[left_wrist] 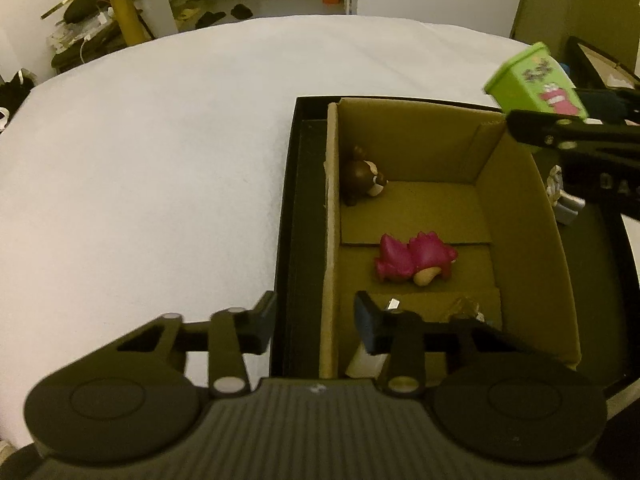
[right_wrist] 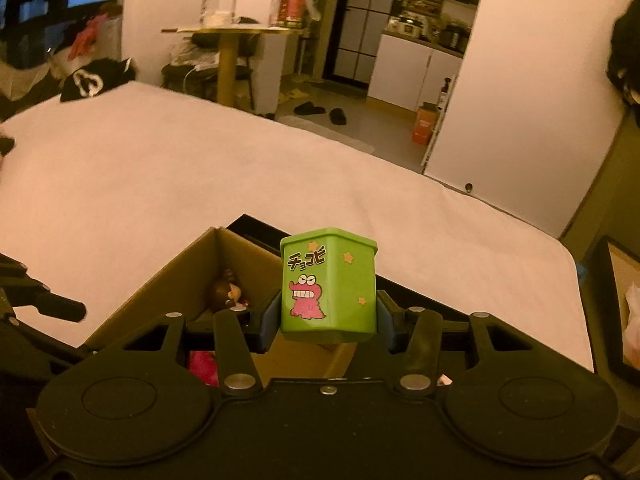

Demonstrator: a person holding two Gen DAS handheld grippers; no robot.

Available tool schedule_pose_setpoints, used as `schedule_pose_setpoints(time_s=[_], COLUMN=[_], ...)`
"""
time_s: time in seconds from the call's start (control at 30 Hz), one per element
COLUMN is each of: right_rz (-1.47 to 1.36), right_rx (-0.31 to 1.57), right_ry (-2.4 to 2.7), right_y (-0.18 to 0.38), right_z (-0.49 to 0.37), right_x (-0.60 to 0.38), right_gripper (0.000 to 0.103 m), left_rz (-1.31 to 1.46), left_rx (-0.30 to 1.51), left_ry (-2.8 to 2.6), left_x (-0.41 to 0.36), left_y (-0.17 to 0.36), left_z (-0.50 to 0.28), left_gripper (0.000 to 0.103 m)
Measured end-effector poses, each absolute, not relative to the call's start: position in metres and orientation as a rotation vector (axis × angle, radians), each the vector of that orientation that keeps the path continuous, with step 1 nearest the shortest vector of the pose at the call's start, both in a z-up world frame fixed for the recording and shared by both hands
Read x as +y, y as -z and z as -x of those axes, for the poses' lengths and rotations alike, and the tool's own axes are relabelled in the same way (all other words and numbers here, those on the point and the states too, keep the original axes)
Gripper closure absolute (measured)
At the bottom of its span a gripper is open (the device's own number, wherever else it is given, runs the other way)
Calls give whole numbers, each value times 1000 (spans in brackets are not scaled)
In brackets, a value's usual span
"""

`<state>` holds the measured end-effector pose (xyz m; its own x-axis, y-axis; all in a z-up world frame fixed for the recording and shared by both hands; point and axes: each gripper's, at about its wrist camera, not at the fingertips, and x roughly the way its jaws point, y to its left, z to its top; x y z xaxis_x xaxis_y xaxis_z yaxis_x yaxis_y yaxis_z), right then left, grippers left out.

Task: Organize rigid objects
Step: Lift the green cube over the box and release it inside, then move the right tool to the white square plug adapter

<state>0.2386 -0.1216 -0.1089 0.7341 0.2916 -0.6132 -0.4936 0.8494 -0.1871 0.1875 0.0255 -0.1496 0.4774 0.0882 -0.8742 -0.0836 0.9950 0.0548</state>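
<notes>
Above the cardboard box (left_wrist: 412, 208), near the right edge of the white tabletop (left_wrist: 160, 160), the right gripper (right_wrist: 326, 320) squeezes a green box (right_wrist: 329, 286) between its fingers (right_wrist: 269, 316). The left gripper (left_wrist: 316, 320) is open and holds nothing. Inside the cardboard box lie a brown toy (left_wrist: 366, 174) and a pink toy (left_wrist: 414, 258), a little apart.

The left wrist view looks steeply down, close over the box (left_wrist: 412, 208) on the white bed (left_wrist: 160, 160), while the right wrist view looks flatter across both toward the far kitchen, sharing the box (right_wrist: 180, 280) and bed (right_wrist: 200, 180).
</notes>
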Motion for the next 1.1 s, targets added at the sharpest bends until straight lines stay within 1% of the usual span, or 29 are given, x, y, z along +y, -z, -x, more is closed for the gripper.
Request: schedule_pose_setpoints(time_s=[0.03,0.1,0.2,0.27,0.47,0.57,0.63,0.67,0.87,0.93,1.1], right_rz=[363,390,432,457,511,530,550,554,540,523,493], right_rx=[610,616,626,629,656,685,680,679,700,701,697], right_ry=[-446,-455,-469,-480,-499,-504,-507,-510,-489,-480,-458], right_y=[110,112,117,119,125,127,127,127,127,125,122], right_z=[-239,-241,-242,-242,-240,-239,-234,-232,-224,-222,-215], right_x=[-118,-109,-98,-91,-74,-69,-68,-69,-83,-89,-104], right_gripper=[55,55,55,55,55,52,44,42,40,37,34], left_rz=[1,17,46,58,87,81,83,83,74,73,61], left_rx=[1069,1072,1072,1070,1068,1061,1057,1059,1054,1053,1043], left_ry=[-101,-91,-61,-49,-36,-34,-33,-33,-35,-36,-46], left_x=[26,29,31,32,36,36,36,36,36,36,33], left_y=[150,151,151,151,150,149,149,149,148,148,144], left_z=[-188,-188,-188,-188,-187,-186,-186,-186,-185,-184,-182], left_gripper=[76,83,91,93,94,95,95,95,96,96,96])
